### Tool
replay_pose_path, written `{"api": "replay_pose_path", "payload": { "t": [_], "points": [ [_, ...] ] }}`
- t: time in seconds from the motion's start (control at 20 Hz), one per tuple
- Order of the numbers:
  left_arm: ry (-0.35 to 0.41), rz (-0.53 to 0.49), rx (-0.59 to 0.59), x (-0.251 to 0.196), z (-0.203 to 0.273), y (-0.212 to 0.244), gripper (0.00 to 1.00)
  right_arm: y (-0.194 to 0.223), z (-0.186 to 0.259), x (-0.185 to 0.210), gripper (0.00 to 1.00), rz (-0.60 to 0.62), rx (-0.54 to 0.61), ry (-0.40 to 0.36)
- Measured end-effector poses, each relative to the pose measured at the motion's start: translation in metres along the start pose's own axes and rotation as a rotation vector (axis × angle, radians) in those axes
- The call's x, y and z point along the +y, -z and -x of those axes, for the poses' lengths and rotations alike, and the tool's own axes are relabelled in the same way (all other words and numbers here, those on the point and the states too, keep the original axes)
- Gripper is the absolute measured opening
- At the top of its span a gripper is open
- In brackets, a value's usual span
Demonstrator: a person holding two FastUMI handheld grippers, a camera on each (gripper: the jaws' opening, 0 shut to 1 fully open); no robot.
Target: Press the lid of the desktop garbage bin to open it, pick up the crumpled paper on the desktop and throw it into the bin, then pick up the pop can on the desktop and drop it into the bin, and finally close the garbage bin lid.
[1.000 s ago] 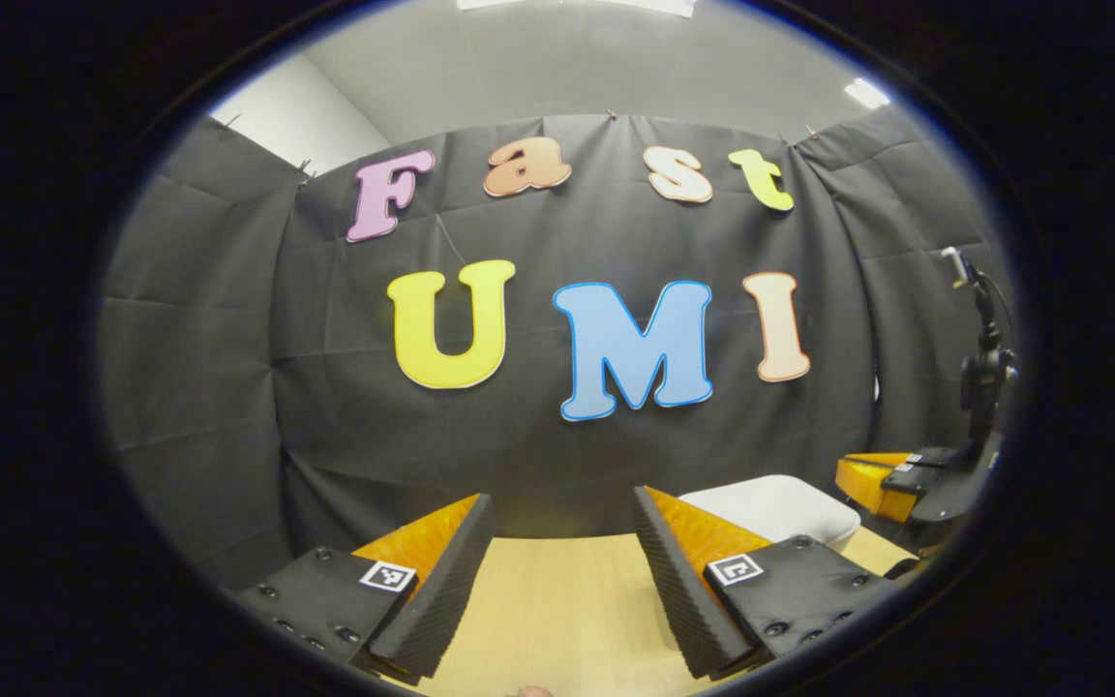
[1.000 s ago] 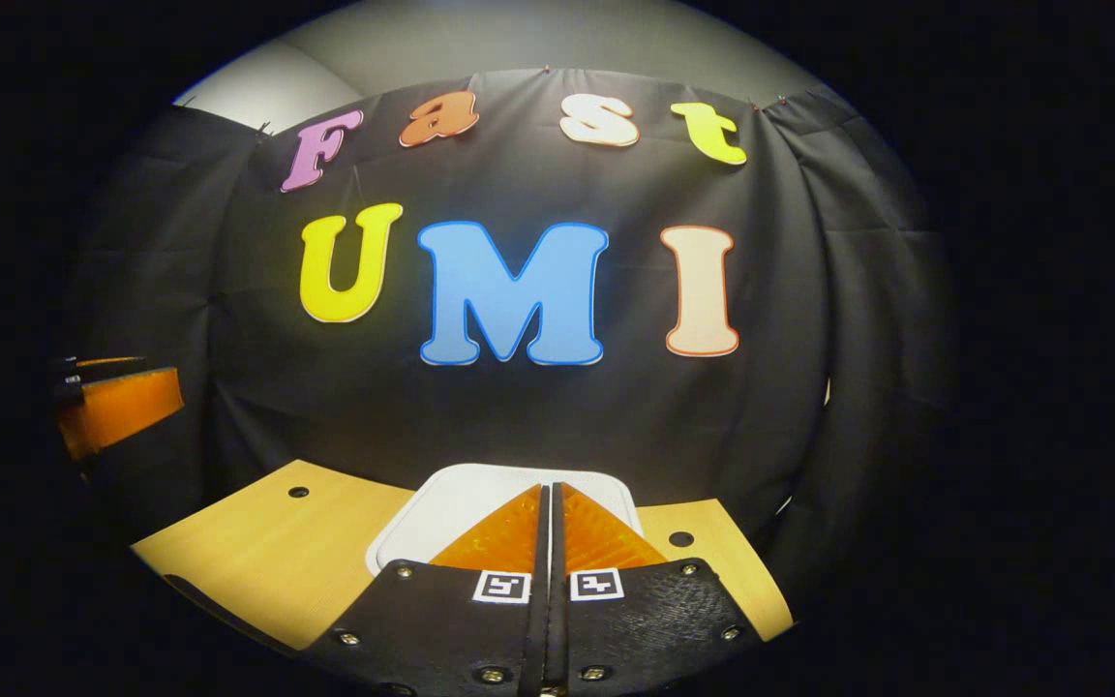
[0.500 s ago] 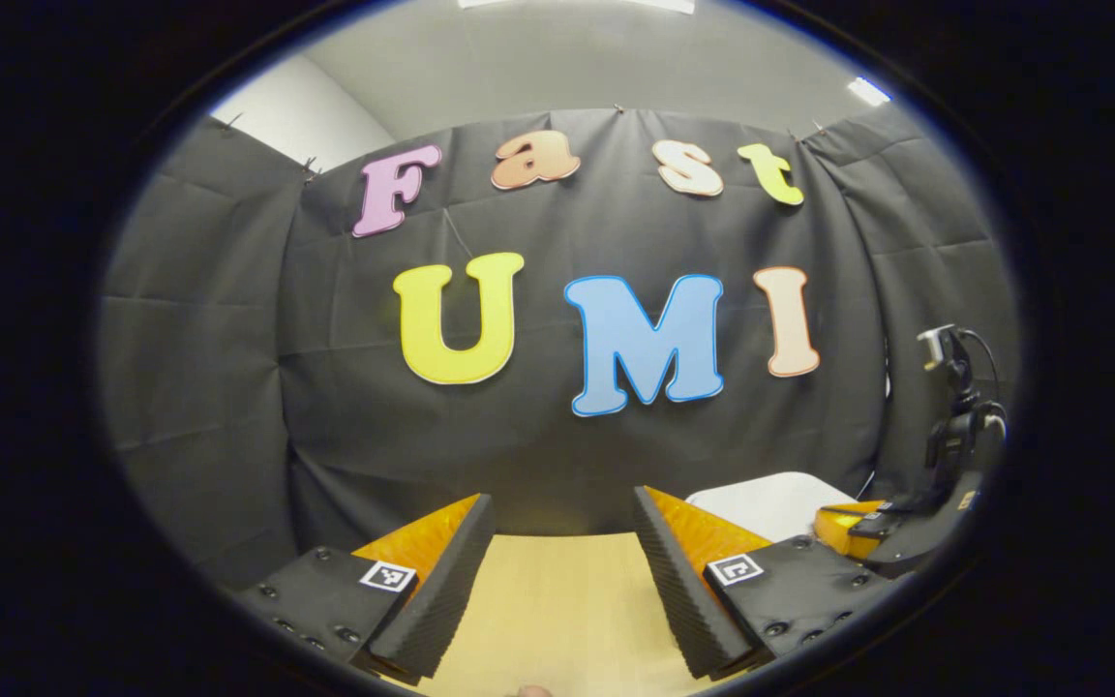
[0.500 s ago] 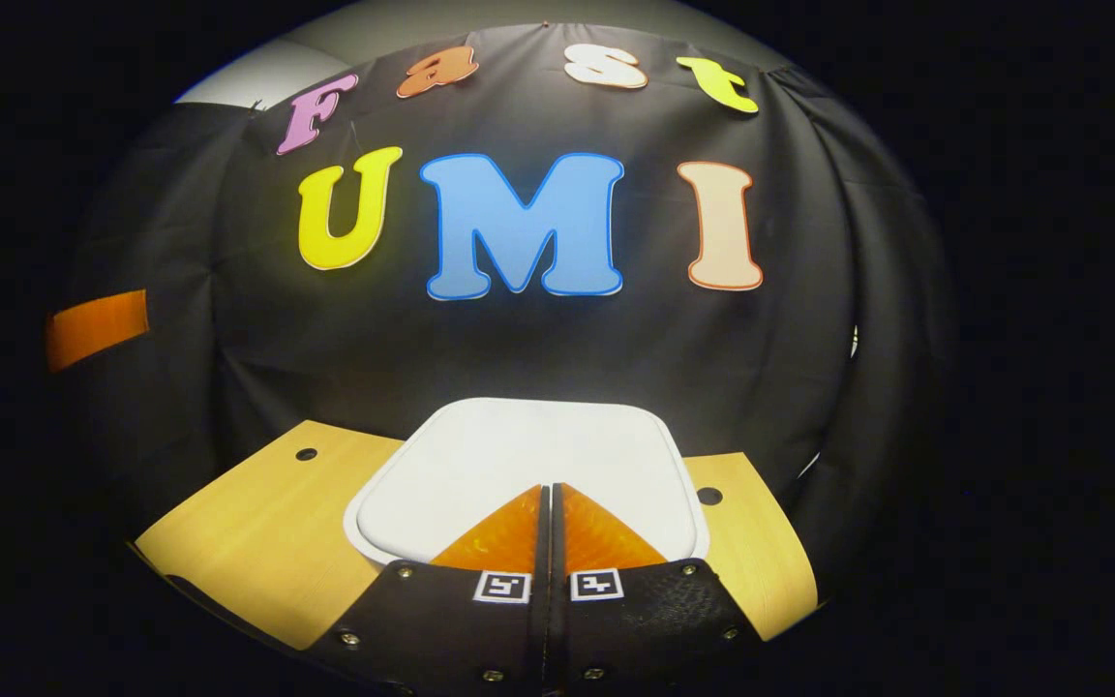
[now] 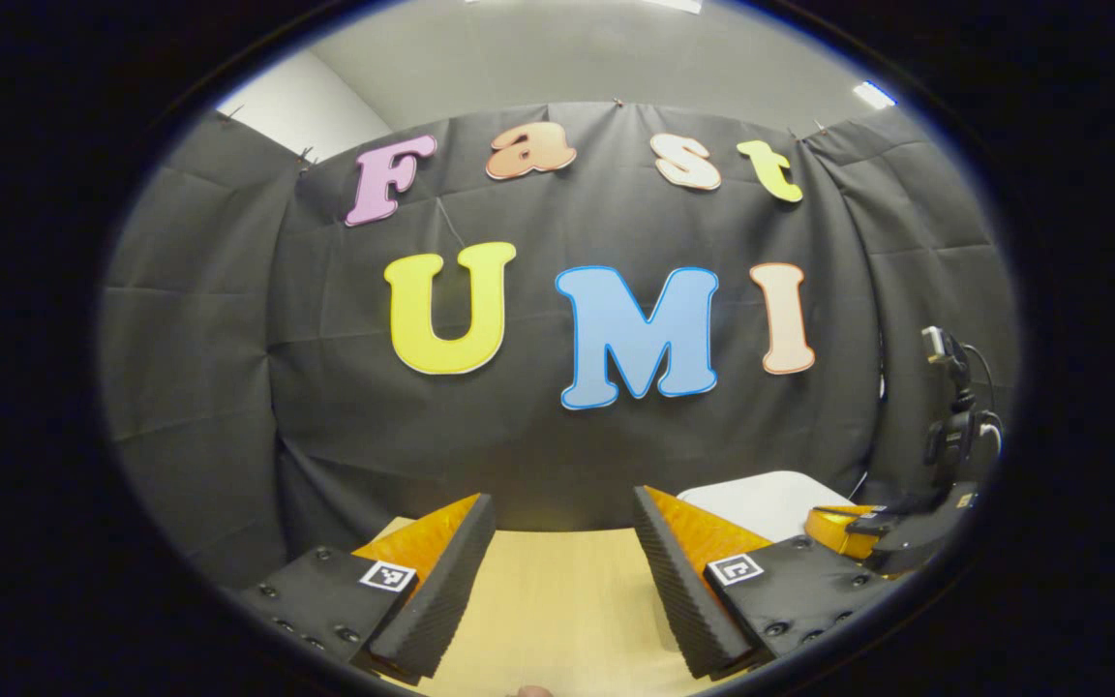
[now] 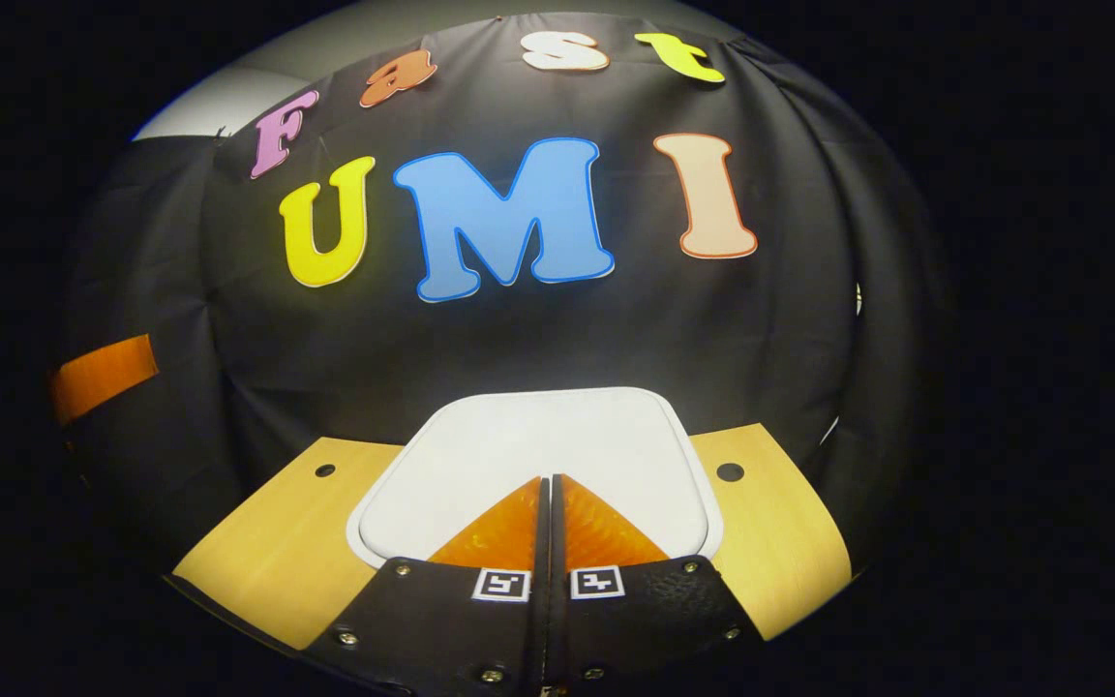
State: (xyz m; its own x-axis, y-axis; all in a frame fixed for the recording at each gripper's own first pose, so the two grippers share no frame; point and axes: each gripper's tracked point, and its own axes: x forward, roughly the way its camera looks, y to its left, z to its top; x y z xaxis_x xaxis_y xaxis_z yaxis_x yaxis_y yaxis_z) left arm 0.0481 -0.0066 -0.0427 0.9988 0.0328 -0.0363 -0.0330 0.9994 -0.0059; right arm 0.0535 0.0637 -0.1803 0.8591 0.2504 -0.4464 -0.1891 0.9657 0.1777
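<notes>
Your right gripper [image 6: 549, 481] has its fingers pressed flat together, nothing between them, and the tips sit over the near part of the white bin lid [image 6: 538, 440]. Whether they actually touch the lid, I can't tell from here. The lid lies flat and closed, a rounded white panel filling the middle of the right gripper view, with the wooden desktop [image 6: 277, 542] showing on both sides of it. There's a small dark hole in the wood on either side of the bin. Behind it all hangs the black cloth wall [image 6: 538, 329].

Your left gripper [image 5: 562, 518] is spread wide, holding nothing, fingers hanging above bare desktop [image 5: 557, 600]. In the left gripper view, the bin lid [image 5: 761, 499] sits off to the right, just past the right-hand finger, and your right gripper [image 5: 848, 523] shows there at the lid's far edge, with its camera mount rising above it.

I can't spot the crumpled paper or the pop can from these angles.
</notes>
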Motion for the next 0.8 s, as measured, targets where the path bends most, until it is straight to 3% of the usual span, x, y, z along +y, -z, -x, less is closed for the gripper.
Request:
{"api": "replay_pose_path", "payload": {
  "t": [0.35,0.8],
  "points": [
    [-0.004,-0.010,-0.001,-0.001,-0.002,0.004,0.96,-0.012,0.005,0.000,0.01,-0.005,-0.040,0.012],
    [-0.003,-0.006,0.000,-0.005,-0.002,0.007,0.94,-0.082,0.033,0.005,0.01,-0.007,-0.202,0.011]
  ]
}}
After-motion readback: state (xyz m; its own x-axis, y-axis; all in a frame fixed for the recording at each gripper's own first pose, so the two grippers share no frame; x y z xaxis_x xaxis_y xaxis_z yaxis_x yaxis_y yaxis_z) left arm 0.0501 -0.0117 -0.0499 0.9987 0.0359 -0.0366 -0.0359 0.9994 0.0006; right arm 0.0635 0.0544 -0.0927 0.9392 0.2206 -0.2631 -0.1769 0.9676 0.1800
